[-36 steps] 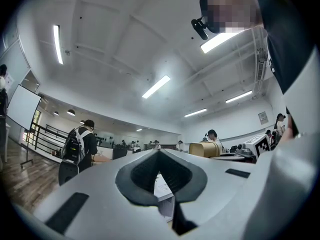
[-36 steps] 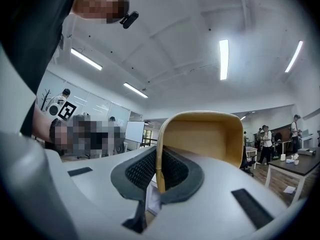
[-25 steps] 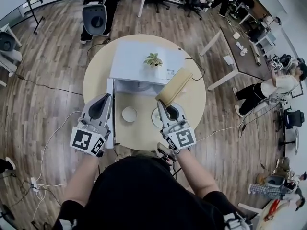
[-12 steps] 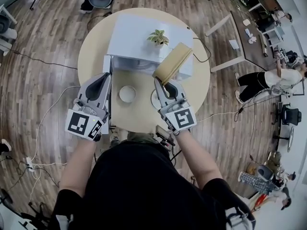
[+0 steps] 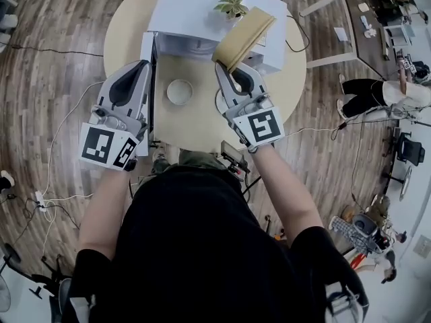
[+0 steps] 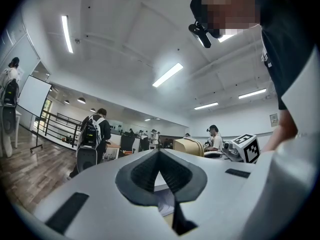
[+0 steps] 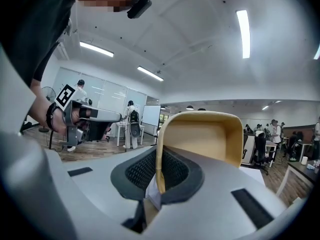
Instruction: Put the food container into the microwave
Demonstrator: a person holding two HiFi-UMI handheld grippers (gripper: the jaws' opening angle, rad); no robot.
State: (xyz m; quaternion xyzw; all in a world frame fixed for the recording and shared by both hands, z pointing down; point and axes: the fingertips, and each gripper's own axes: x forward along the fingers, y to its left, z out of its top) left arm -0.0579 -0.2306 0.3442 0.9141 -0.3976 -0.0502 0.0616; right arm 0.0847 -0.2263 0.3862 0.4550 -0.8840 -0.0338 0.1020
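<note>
tan shallow food container [image 7: 202, 134], rounded corners

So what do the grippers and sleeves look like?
Both the left gripper and right gripper are light grey tapering shells with black ribbed linings inside the jaws. Each carries a white cube with black square markers. The person wears a black short-sleeved top.
</note>
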